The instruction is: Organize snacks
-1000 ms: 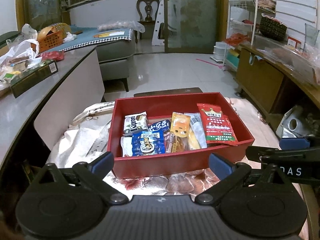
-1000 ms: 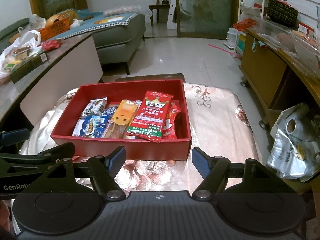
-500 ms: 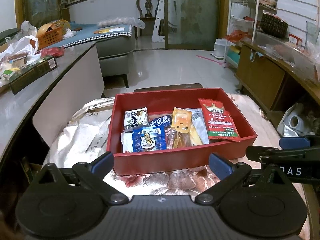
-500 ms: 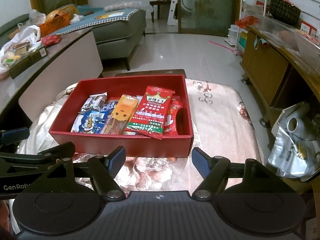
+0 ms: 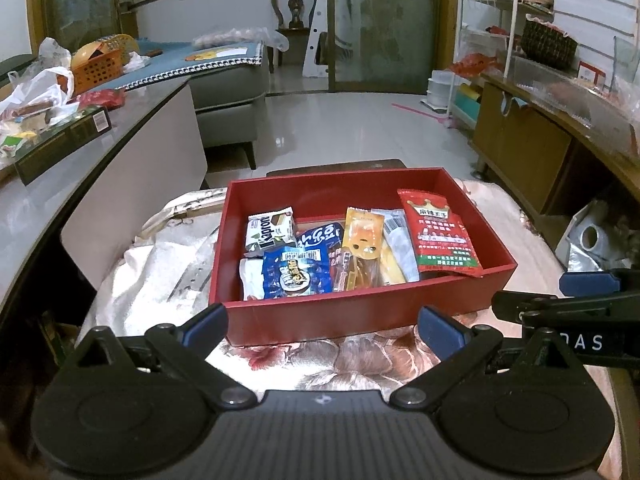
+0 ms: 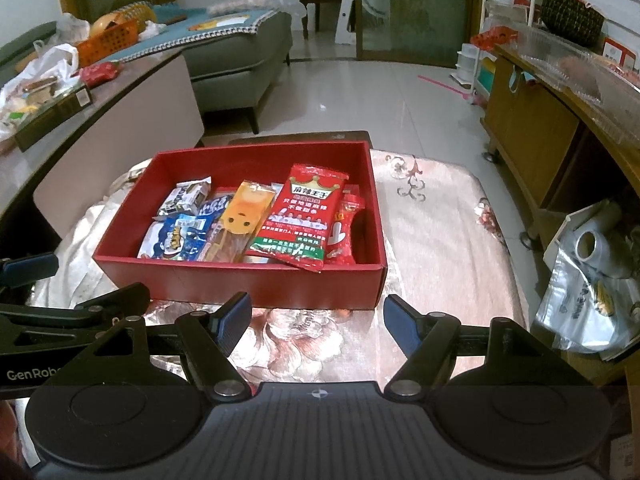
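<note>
1. Red cardboard, that is what holds everything: the red box [image 6: 240, 280] sits on the floral cloth [image 6: 432, 240] in front of me, and every snack I can find is already inside it.
2. In the box I count a red crowned packet [image 6: 304, 216] leaning toward the right side, an orange packet [image 6: 246, 212] beside it, a blue packet [image 5: 296, 272] at the near left and a brown-and-white wafer pack [image 5: 271, 232] behind that (a few more lie half buried underneath).
3. I see no loose snack on the cloth around the box.
4. My left gripper [image 5: 322, 324] has its jaws spread wide with nothing between them, short of the box's near wall.
5. My right gripper [image 6: 316, 316] is likewise wide apart and empty, just off the same wall.
6. My judgement: gathering looks finished; what may remain is straightening the overlapping packets, or nothing.
</note>
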Available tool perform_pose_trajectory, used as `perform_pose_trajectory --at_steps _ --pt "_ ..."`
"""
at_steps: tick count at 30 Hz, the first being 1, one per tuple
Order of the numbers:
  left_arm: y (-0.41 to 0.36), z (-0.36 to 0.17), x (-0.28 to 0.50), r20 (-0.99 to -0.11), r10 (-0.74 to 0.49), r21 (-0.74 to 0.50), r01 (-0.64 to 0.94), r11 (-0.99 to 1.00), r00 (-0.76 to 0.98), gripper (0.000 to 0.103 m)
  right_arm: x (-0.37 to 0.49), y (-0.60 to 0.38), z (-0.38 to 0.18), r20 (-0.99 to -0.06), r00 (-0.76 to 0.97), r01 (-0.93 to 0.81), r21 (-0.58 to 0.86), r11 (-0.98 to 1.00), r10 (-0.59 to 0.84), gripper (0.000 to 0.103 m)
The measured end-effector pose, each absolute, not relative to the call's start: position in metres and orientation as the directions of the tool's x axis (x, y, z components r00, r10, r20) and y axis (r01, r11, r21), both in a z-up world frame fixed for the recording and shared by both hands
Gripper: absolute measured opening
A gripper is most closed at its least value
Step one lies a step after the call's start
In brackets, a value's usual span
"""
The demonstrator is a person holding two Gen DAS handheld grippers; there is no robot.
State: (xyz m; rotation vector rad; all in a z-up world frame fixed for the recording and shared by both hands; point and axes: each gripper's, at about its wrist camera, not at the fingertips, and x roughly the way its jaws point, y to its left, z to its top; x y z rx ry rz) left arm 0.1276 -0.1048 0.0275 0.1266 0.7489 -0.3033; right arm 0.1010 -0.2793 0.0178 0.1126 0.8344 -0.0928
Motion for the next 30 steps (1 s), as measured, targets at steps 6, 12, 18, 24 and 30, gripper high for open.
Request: perform_pose_trajectory --at_steps 6,12,18,24,30 --pt "-0.1044 0.0258 0.1274 -0.691 -0.224 0.007 0.316 0.949 0.687 0.098 0.1023 -0.2778 0.0165 -0.749 0.661 0.125 0.059 0.99 -0.039 0.079" --pt "-0.1047 0.024 0.1272 -0.696 -0.222 0.009 0.318 0.948 0.683 0.098 0.1023 -0.2774 0.0148 -0.755 0.654 0.124 0.055 0.991 -0.04 0.079" --pt "-0.1051 0.0227 0.1271 -0.699 -0.223 0.01 0.321 0.947 0.679 0.098 0.1023 -0.2777 0.0139 -0.759 0.65 0.123 0.054 0.991 -0.039 0.079" --pt "-0.1061 0.0219 0.1264 -0.697 -0.222 0.015 0.323 0.946 0.682 0.098 0.1024 -0.2774 0.0133 -0.761 0.648 0.123 0.052 0.991 -0.04 0.079" --pt "-0.1041 0.02 0.1279 -0.705 -0.22 0.004 0.315 0.949 0.674 0.098 0.1013 -0.2791 0.0137 -0.76 0.648 0.125 0.048 0.991 -0.045 0.084"
